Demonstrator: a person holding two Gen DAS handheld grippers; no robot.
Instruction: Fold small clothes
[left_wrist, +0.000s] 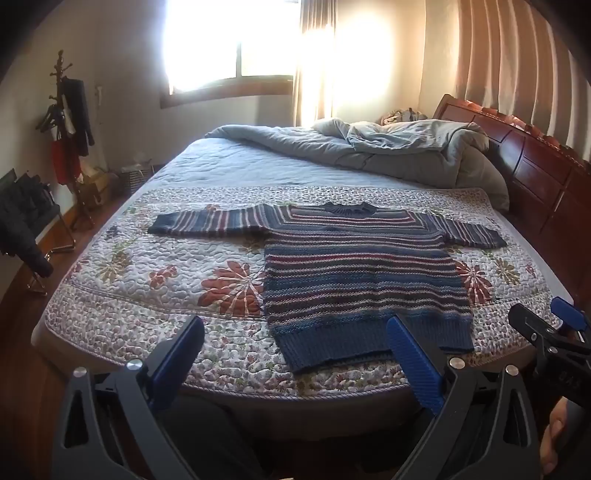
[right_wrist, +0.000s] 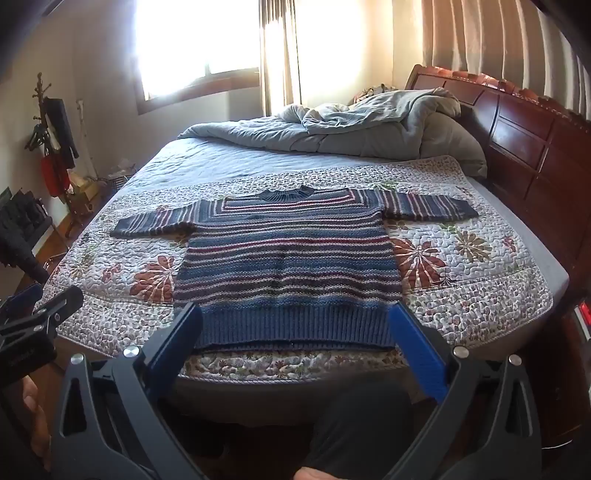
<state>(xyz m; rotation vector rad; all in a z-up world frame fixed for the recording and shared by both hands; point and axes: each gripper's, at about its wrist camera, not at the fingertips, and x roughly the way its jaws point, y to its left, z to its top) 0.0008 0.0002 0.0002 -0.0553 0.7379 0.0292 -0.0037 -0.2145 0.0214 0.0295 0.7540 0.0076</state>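
Knitted striped sweater (right_wrist: 288, 266) lies flat on the quilt (right_wrist: 461, 295), sleeves spread, ready for folding. Left gripper (left_wrist: 295, 354) and right gripper (right_wrist: 295, 343) hover near its hem, jaws wide, empty.

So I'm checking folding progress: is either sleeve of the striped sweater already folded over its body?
No, the striped sweater lies flat on the floral quilt with both sleeves stretched straight out sideways.

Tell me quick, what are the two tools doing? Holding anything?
Left tool: open wide, holding nothing.
Right tool: open wide, holding nothing; the striped sweater lies flat on the bed, untouched.
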